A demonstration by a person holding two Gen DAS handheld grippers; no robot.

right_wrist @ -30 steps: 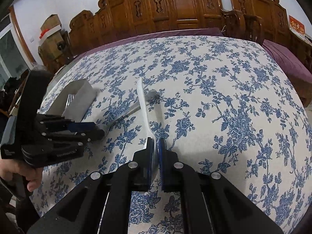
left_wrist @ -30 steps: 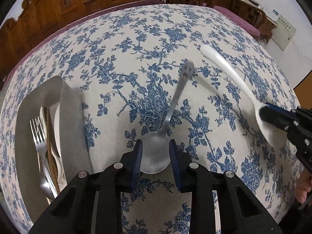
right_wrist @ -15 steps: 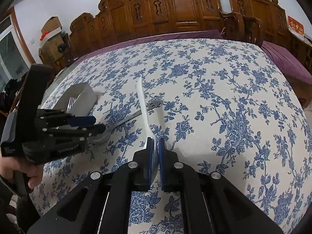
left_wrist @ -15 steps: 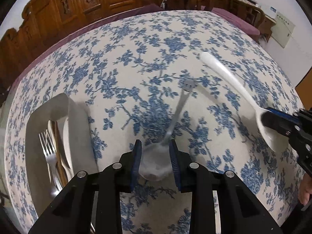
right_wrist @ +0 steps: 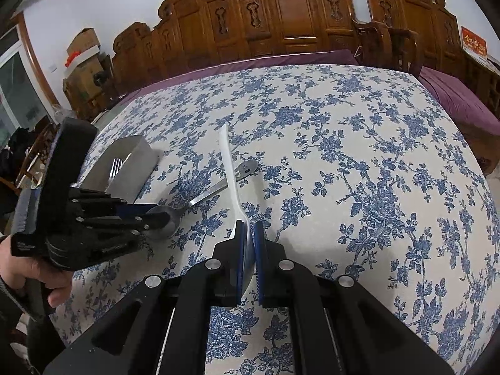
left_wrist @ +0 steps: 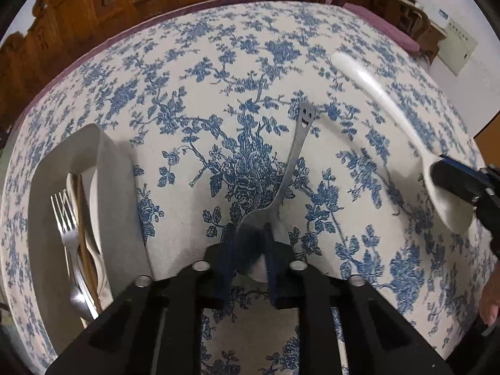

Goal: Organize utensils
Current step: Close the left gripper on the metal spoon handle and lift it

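Note:
A metal spoon (left_wrist: 297,147) with a smiling face on its handle end lies on the flowered tablecloth (left_wrist: 218,62). Its bowl sits tipped between the blue pads of my left gripper (left_wrist: 251,237), whose jaws are closing and press on it. From the right wrist view the left gripper (right_wrist: 156,215) covers that bowl while the metal spoon (right_wrist: 212,192) points away to the right. My right gripper (right_wrist: 249,237) is shut on the bowl of a long white spoon (right_wrist: 229,162), its handle pointing away. In the left wrist view the white spoon (left_wrist: 384,93) and right gripper (left_wrist: 450,178) are at the right.
A grey utensil tray (left_wrist: 118,187) stands at the left, holding a fork (left_wrist: 65,218), chopsticks and a white spoon. The tray (right_wrist: 134,162) is just behind the left gripper. A hand (right_wrist: 28,278) holds that gripper. Carved wooden chairs (right_wrist: 297,15) line the far table edge.
The left gripper's jaws have narrowed onto the metal spoon's bowl, which has tipped up between the pads. The right gripper and the white spoon have kept still.

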